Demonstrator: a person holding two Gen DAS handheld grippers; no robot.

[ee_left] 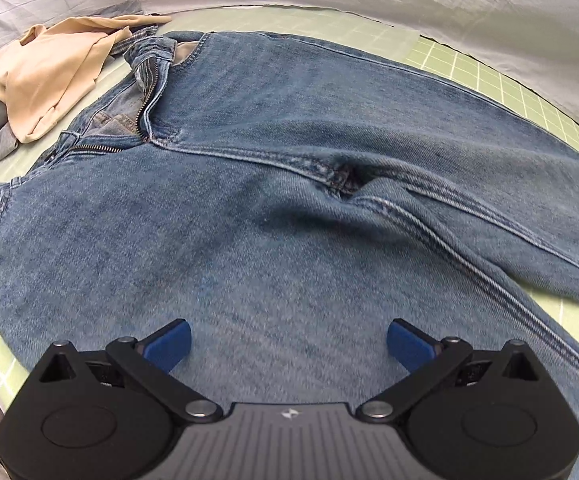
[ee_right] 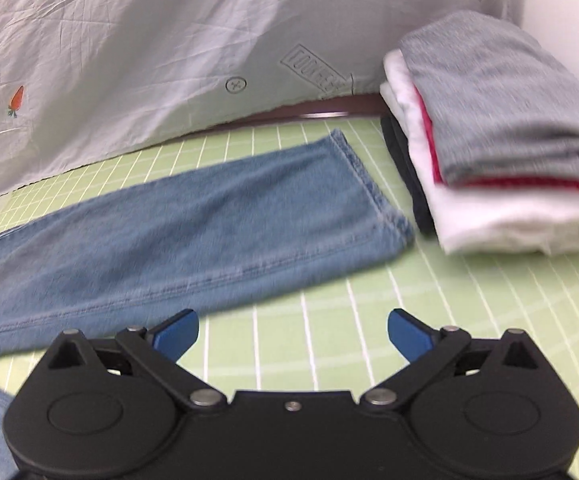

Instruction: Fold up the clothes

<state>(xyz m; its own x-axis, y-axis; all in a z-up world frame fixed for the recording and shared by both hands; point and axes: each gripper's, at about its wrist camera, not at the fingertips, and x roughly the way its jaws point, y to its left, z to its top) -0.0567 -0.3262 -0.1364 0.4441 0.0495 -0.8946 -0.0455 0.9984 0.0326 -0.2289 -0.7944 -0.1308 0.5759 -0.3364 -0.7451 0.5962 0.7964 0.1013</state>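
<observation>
Blue jeans [ee_left: 273, 184] lie spread flat on the green grid mat [ee_left: 529, 92], front side up with the zipper [ee_left: 147, 104] open at the upper left. My left gripper [ee_left: 288, 344] hovers over the upper thigh area, open, with nothing between its blue pads [ee_left: 171, 344]. In the right wrist view one jeans leg [ee_right: 177, 224] stretches across the mat [ee_right: 369, 320], its hem [ee_right: 369, 184] toward the right. My right gripper [ee_right: 292, 334] stands wide open over bare mat just in front of that leg, holding nothing.
A pile of unfolded beige and grey clothes [ee_left: 37, 80] sits at the left beyond the waistband. A stack of folded clothes [ee_right: 497, 140], grey on top of red, white and dark pieces, stands at the right of the hem. A white printed sheet [ee_right: 129, 60] hangs behind the mat.
</observation>
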